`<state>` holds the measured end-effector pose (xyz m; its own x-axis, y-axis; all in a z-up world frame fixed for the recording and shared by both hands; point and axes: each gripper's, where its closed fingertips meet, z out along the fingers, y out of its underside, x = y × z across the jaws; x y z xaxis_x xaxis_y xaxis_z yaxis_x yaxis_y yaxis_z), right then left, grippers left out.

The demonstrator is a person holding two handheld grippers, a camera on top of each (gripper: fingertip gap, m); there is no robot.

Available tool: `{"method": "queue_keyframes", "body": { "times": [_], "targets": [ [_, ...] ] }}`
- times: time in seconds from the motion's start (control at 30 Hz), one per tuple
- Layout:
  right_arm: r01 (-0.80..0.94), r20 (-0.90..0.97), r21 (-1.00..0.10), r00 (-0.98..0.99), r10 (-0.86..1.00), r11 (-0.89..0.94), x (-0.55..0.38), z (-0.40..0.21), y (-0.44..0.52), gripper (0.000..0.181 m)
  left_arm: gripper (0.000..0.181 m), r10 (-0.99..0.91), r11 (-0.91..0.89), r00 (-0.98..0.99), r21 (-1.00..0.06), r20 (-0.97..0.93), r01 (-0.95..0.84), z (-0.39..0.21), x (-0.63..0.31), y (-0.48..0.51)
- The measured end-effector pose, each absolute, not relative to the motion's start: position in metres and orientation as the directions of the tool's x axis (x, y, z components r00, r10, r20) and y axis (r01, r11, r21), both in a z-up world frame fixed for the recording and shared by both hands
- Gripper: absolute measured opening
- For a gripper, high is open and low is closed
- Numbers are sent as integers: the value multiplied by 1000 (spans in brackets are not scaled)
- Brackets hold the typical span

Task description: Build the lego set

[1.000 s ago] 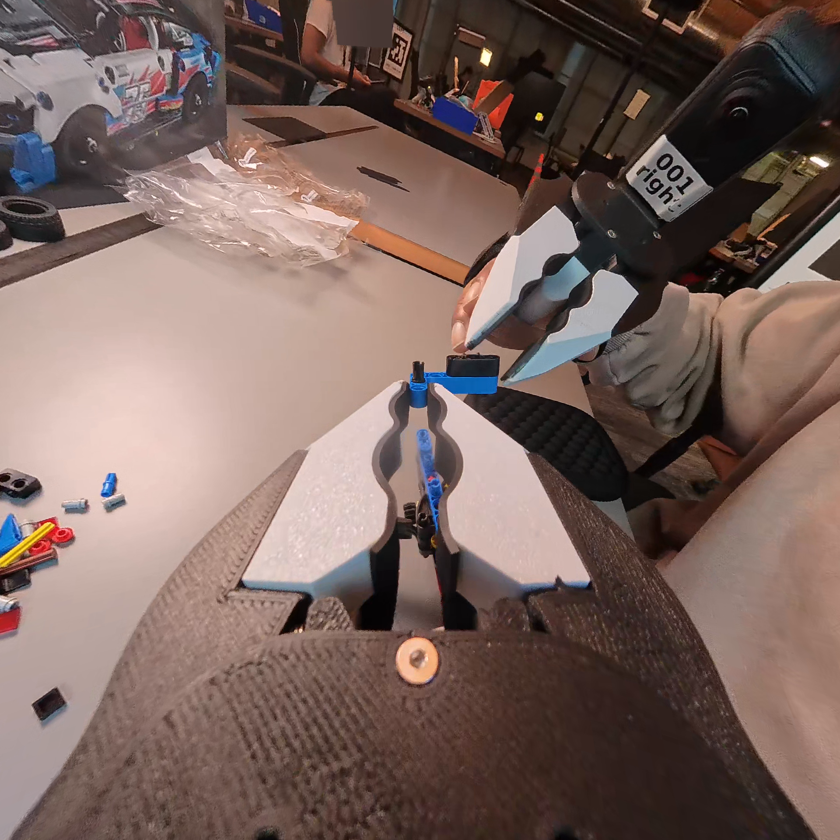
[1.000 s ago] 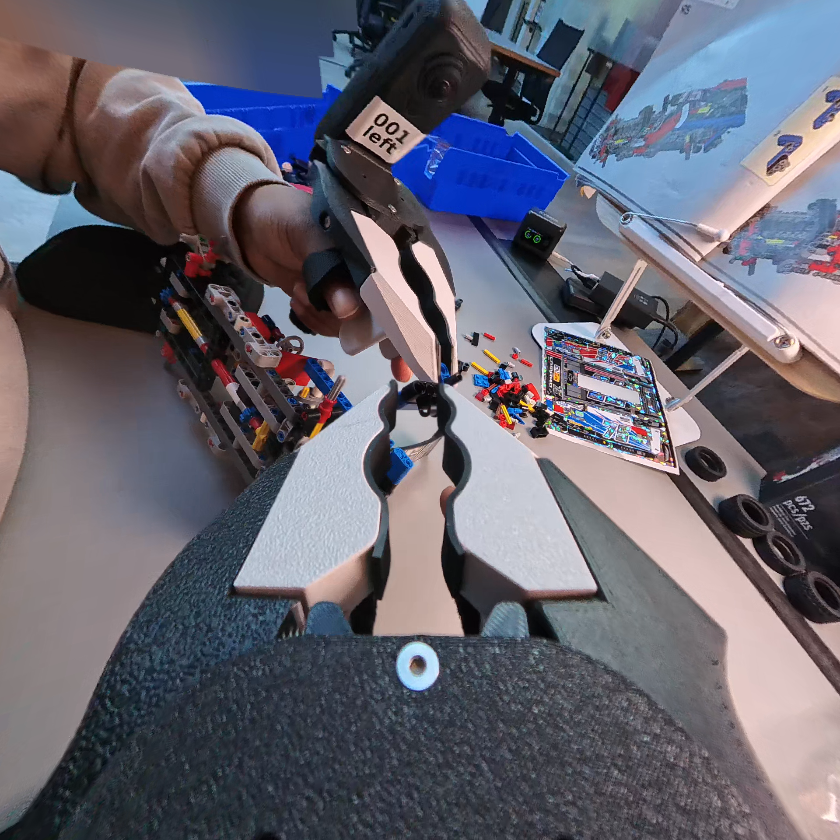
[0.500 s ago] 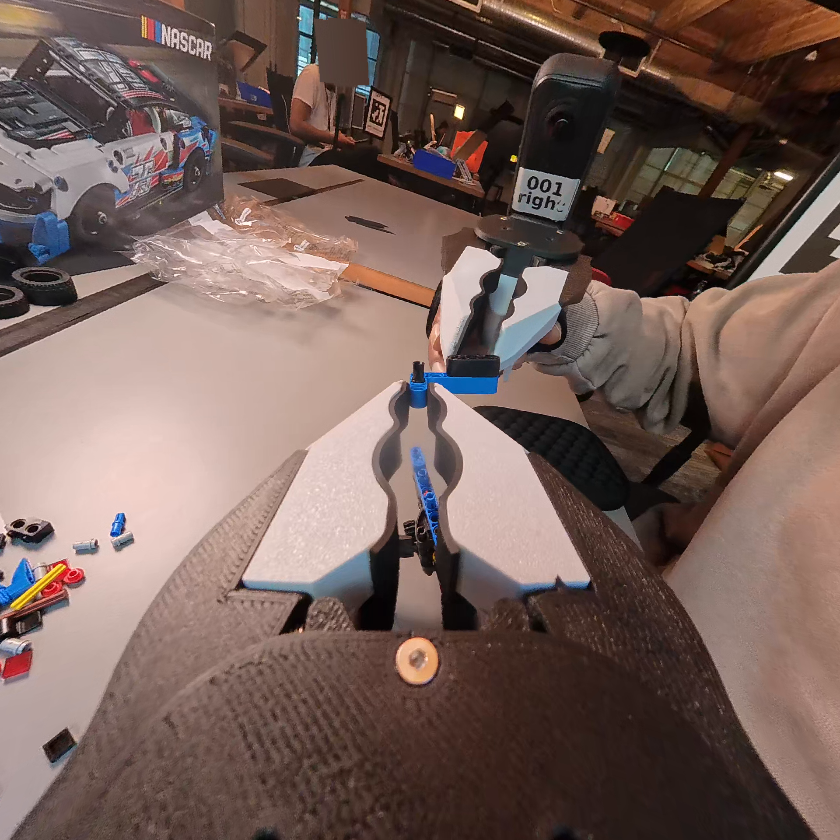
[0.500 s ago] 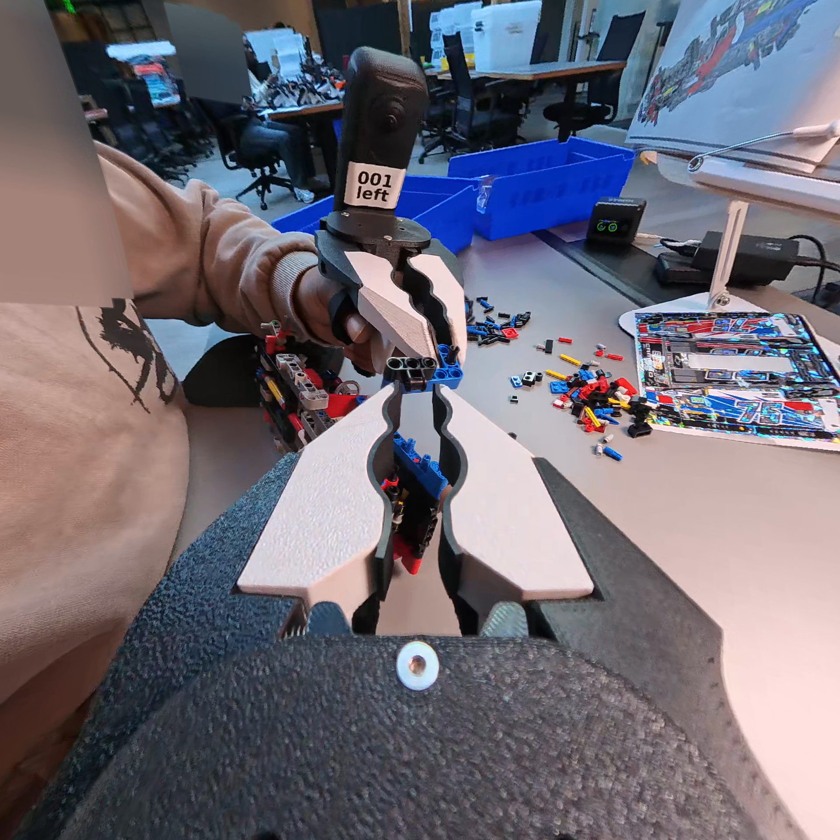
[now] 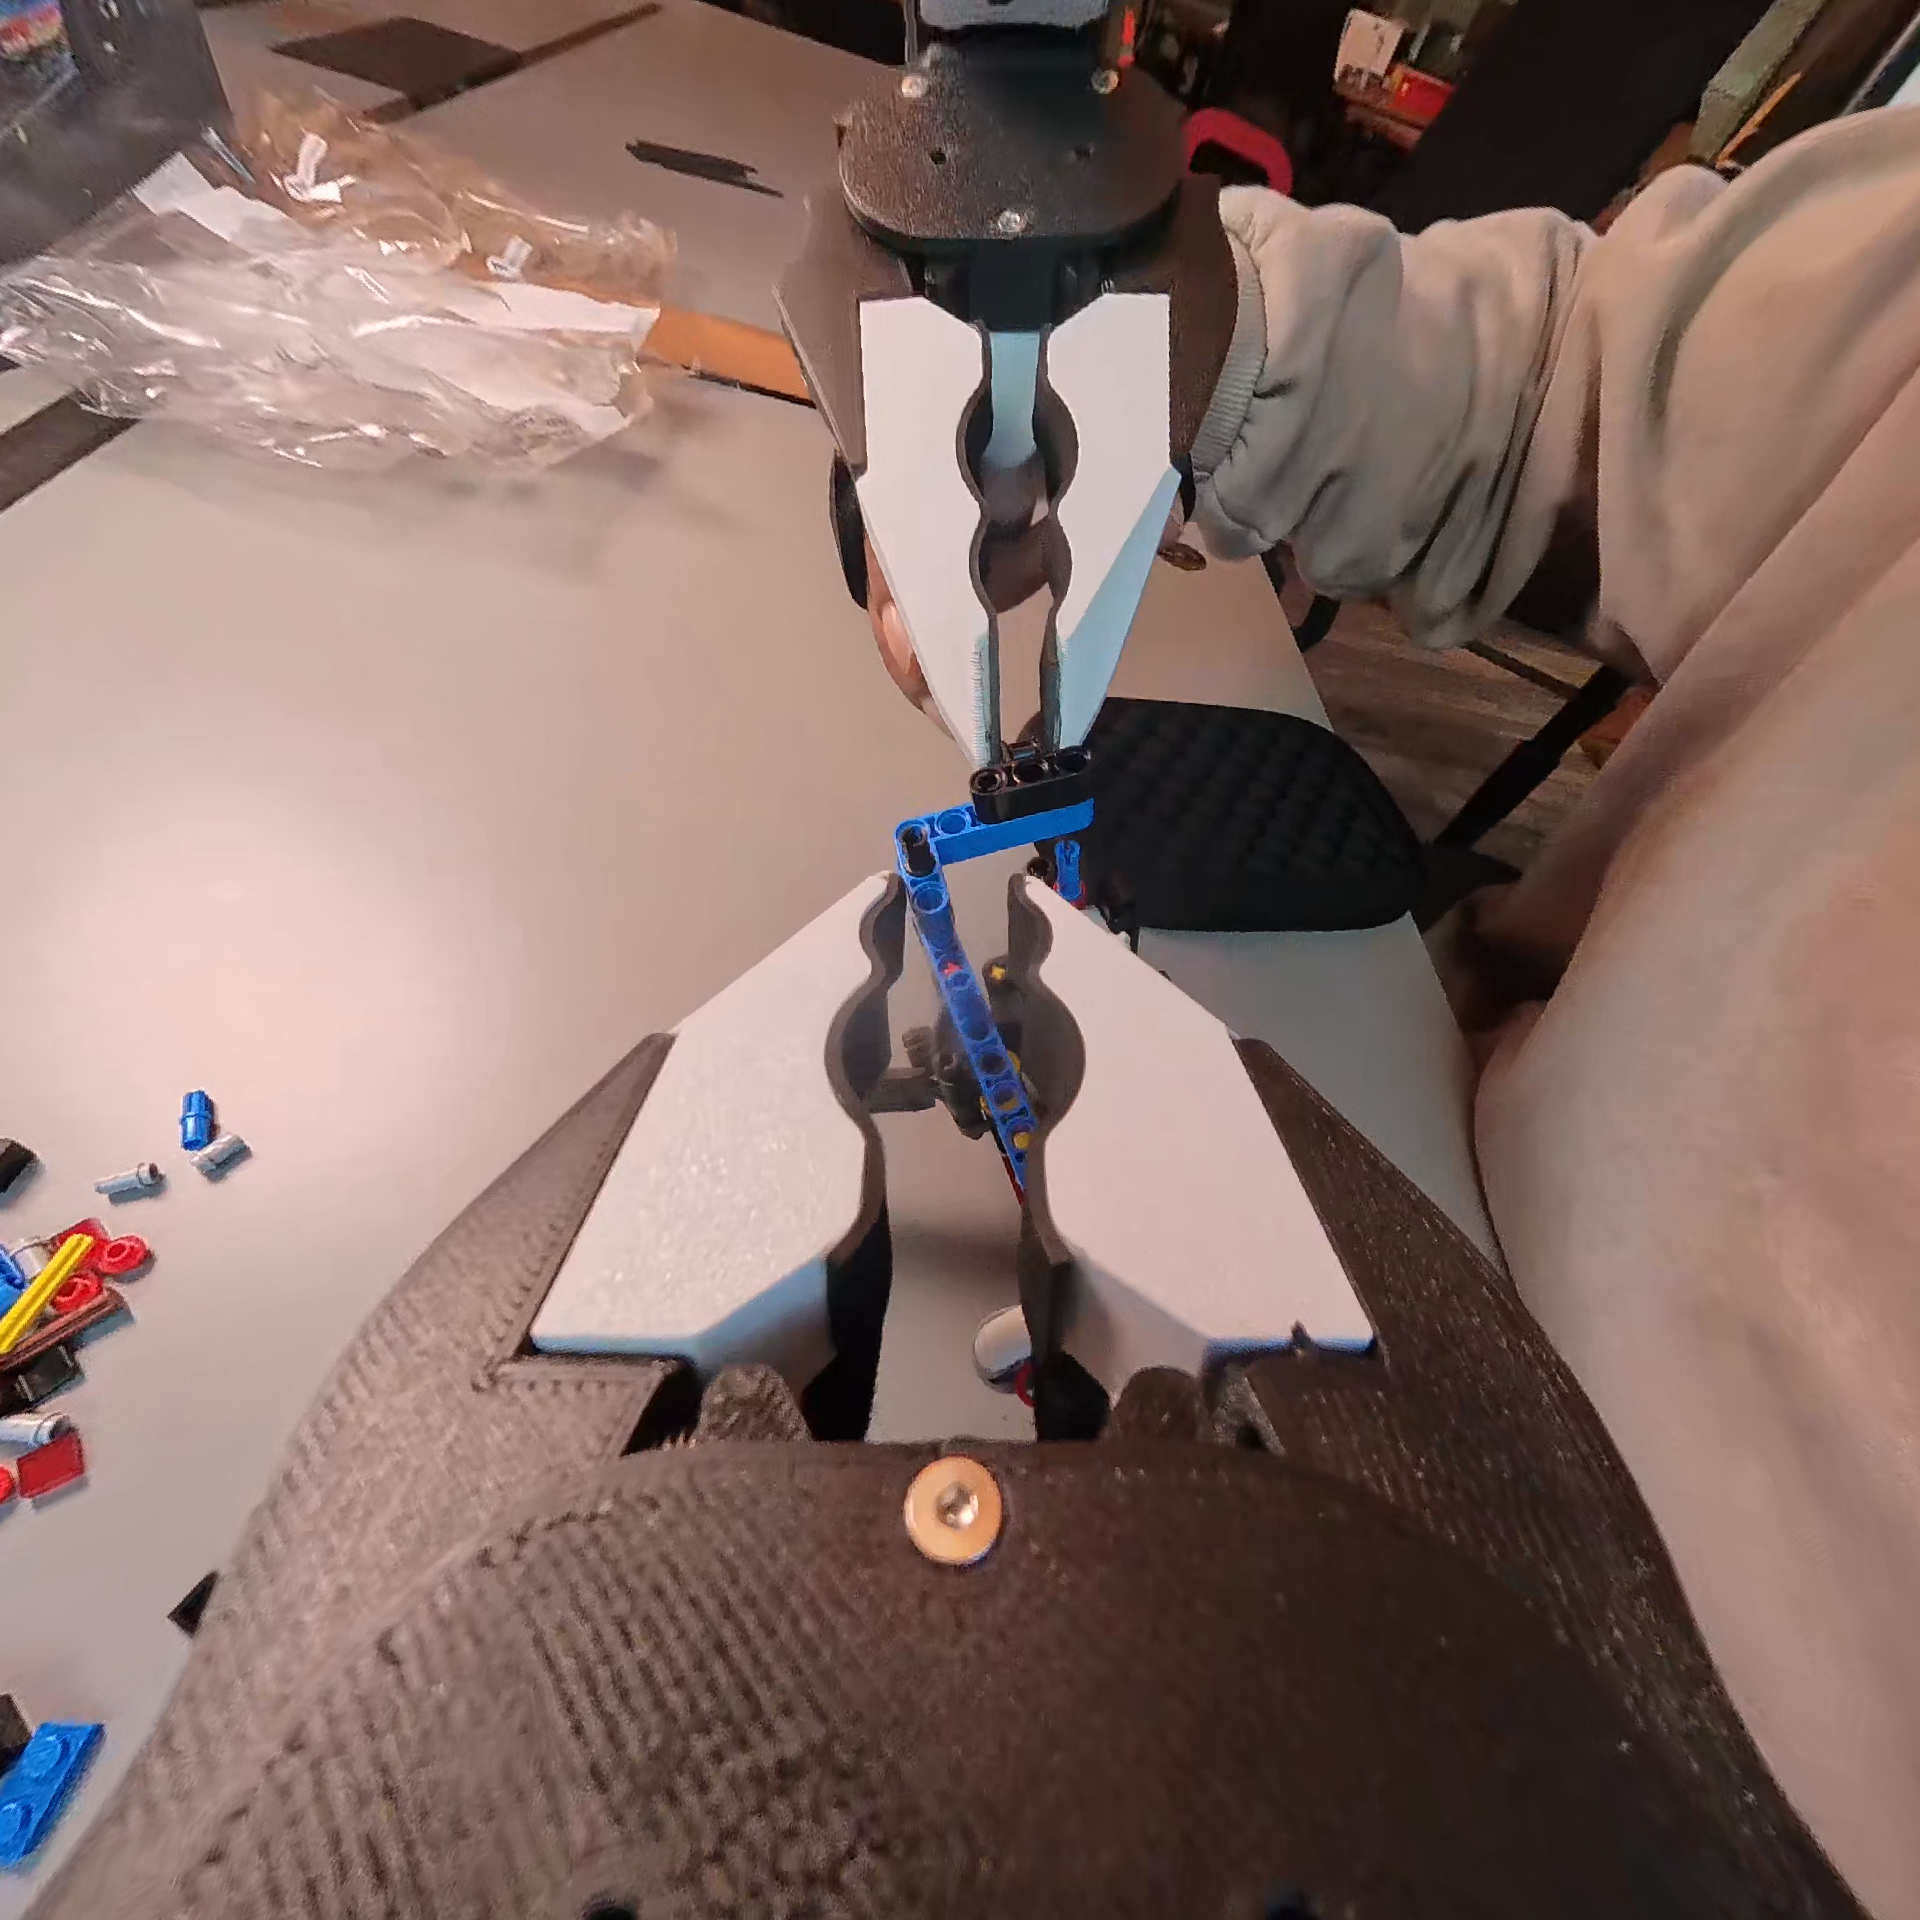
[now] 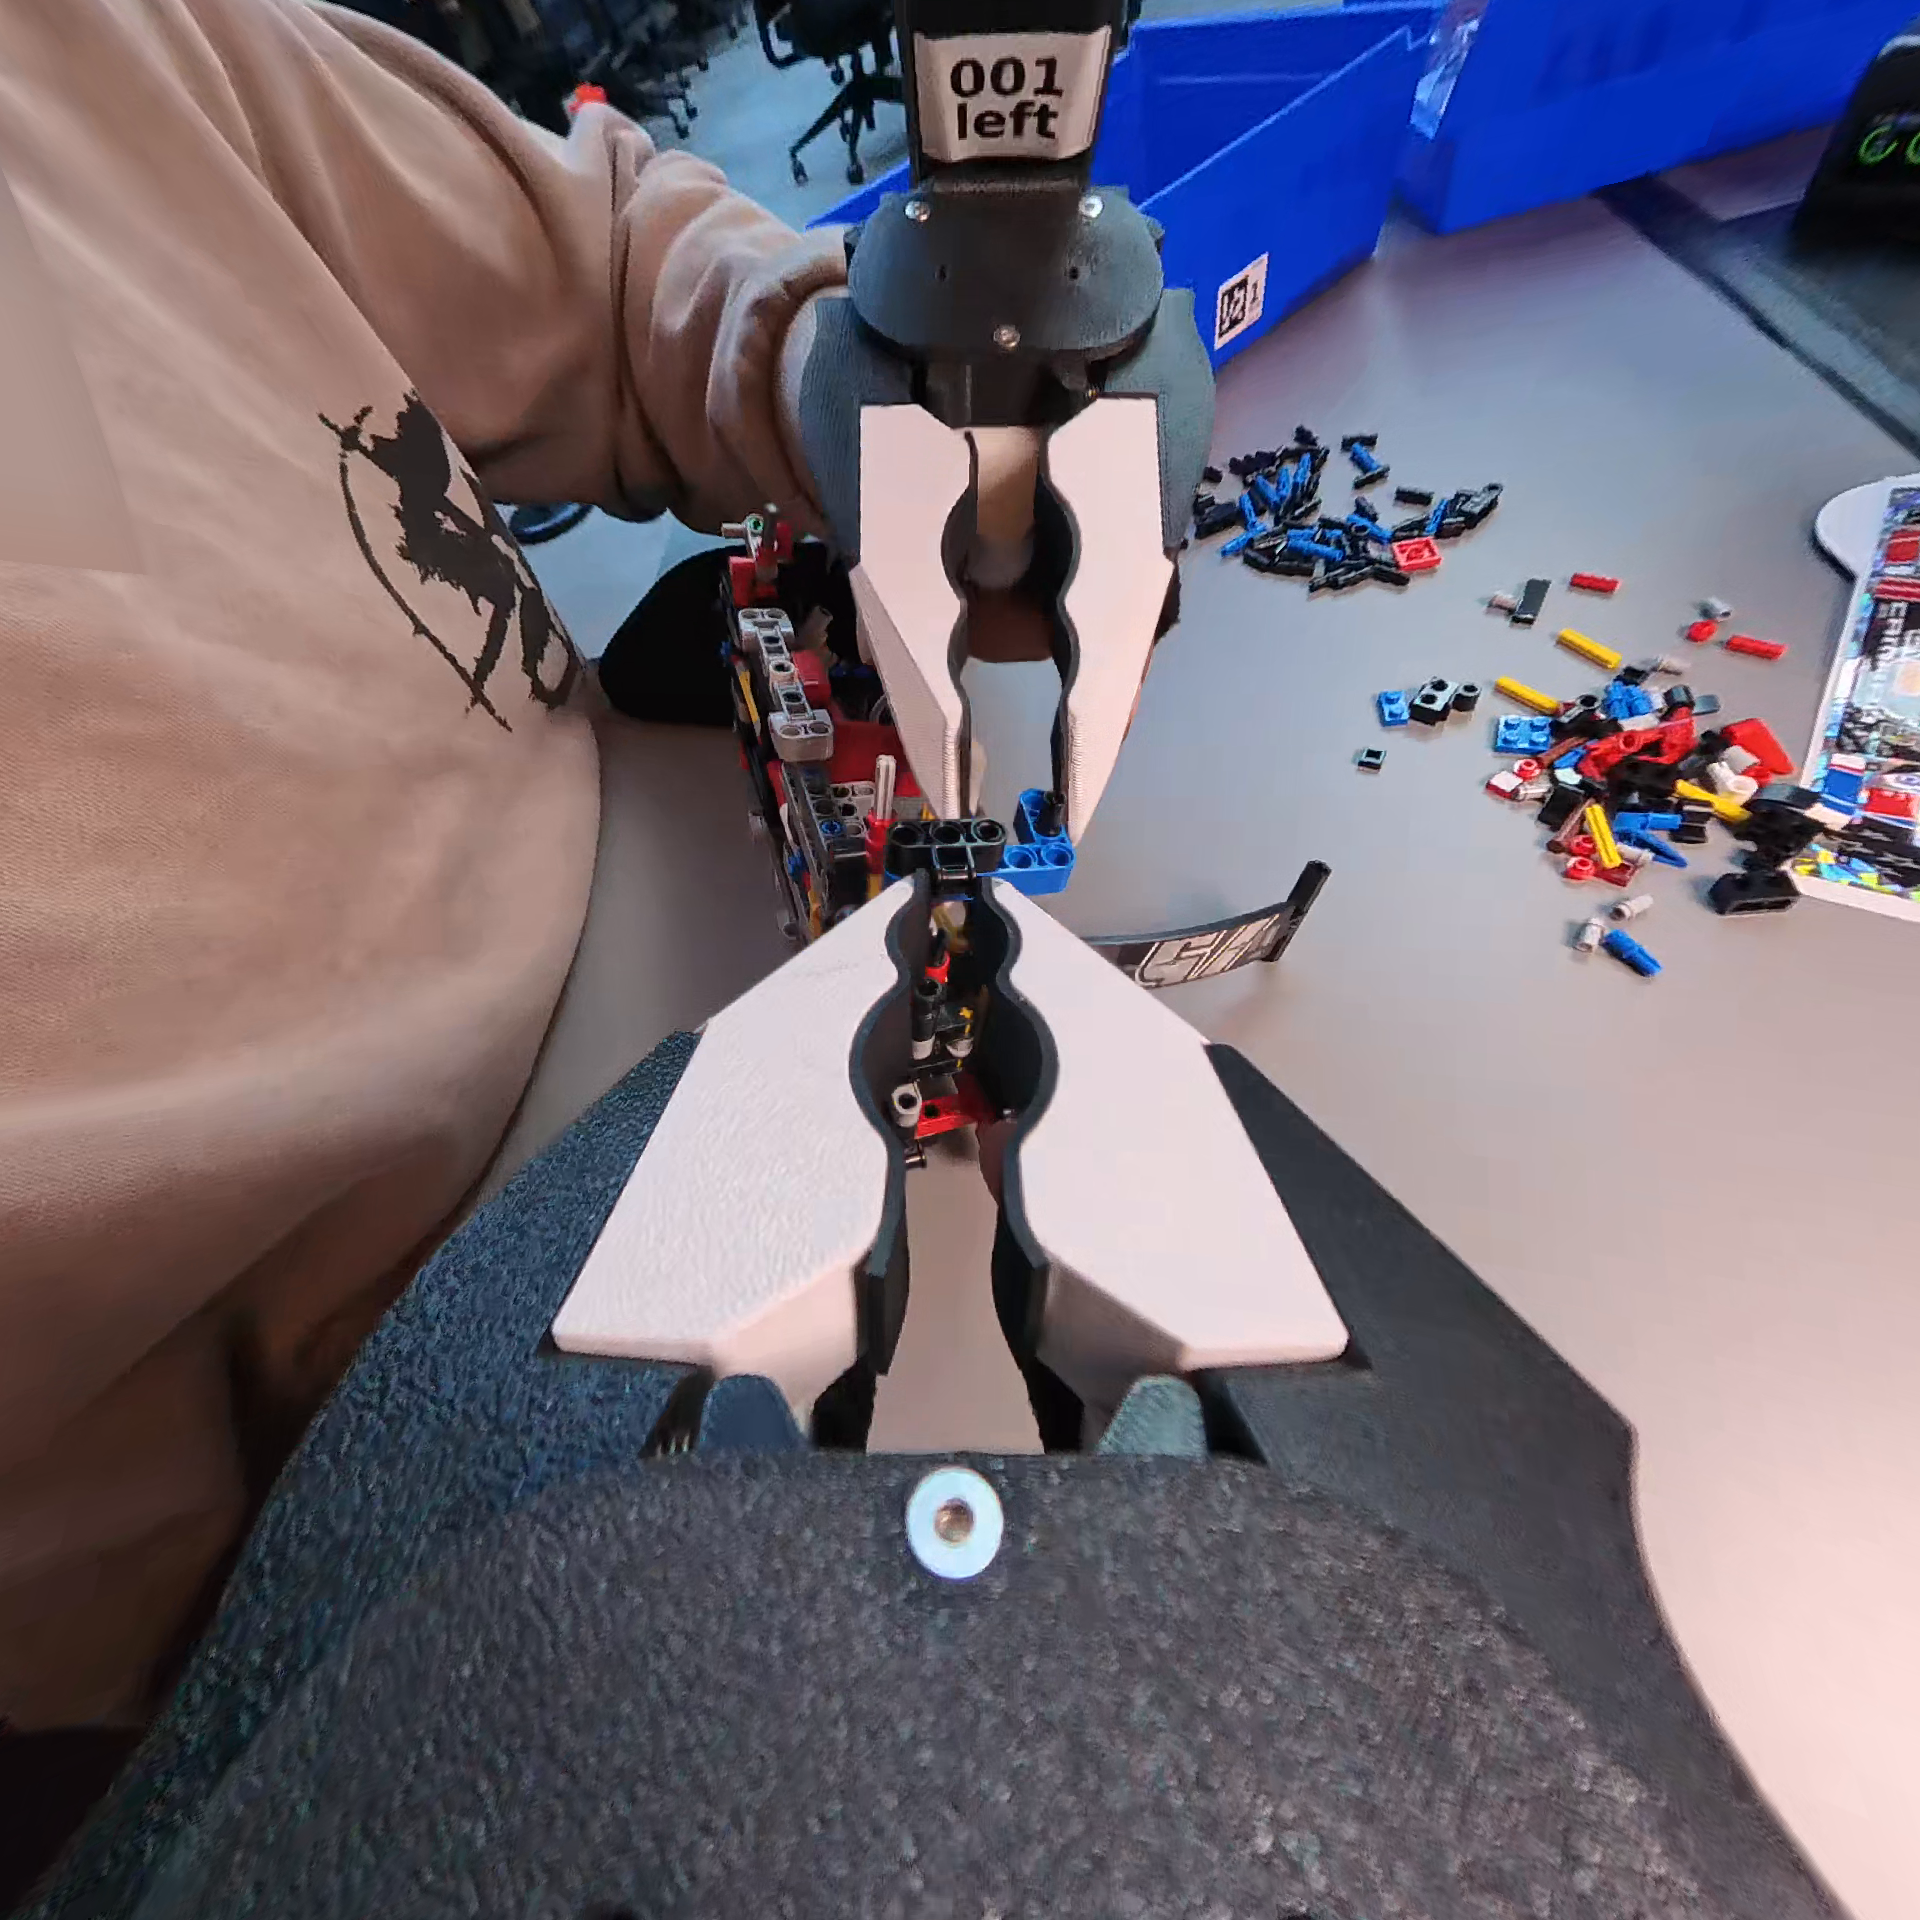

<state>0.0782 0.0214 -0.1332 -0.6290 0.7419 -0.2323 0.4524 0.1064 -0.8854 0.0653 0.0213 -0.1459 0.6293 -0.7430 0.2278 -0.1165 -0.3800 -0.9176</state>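
The right gripper [image 6: 951, 883] was clamped on a black three-hole connector [image 6: 945, 840] right at its fingertips, and that connector sat on the short arm of a blue L-shaped beam [image 5: 940, 914]. Facing it tip to tip, the left gripper [image 5: 958, 888] stood with its jaws parted; the beam's long arm ran slantwise down the gap between them, and no finger visibly pinched it. Beneath the right gripper's fingers and on behind the left one lay the partly built chassis [image 6: 800, 748] in grey, red and black, crowding the space under the joint. A black curved strip [image 6: 1216, 935] lay on the grey table [image 6: 1455, 1195] just to the right of the right gripper's tips. Further right of it a heap of loose bricks [image 6: 1662, 769] in red, blue, yellow and black was spread out, with a sticker sheet [image 6: 1870, 727] at its far edge, and a scatter of black and blue pins [image 6: 1330, 520] lay beyond, in front of blue bins [image 6: 1299, 156]. To the left gripper's left were a few loose pieces [image 5: 62, 1278]; ahead and left lay crumpled clear plastic bags [image 5: 312, 312]. A black chair seat [image 5: 1236, 821] showed past the table edge behind the connector, and a beige sleeve [image 5: 1455, 364] filled the right side.
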Motion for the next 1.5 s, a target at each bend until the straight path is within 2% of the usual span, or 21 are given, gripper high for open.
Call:
{"method": "queue_keyframes", "body": {
  "times": [0.47,0.77,1.03,1.37,1.5],
  "targets": [
    [521,-276,-843,-630,726,132,82,-142,19,5,19,-733,-574,487,-817,476,-65,-147,64,14],
    [537,-279,-828,-645,712,162,83,-142,18,5,6,-737,-585,501,-799,454,-137,-156,67,17],
    [559,-291,-807,-657,696,190,82,-142,15,6,6,-754,-581,504,-786,421,-212,-162,70,14],
    [585,-325,-791,-651,686,180,83,-146,17,6,7,-758,-587,517,-761,398,-274,-168,73,12],
    [587,-336,-790,-656,676,177,84,-146,17,6,19,-773,-588,477,-753,418,-294,-168,74,4]
  ]
}}
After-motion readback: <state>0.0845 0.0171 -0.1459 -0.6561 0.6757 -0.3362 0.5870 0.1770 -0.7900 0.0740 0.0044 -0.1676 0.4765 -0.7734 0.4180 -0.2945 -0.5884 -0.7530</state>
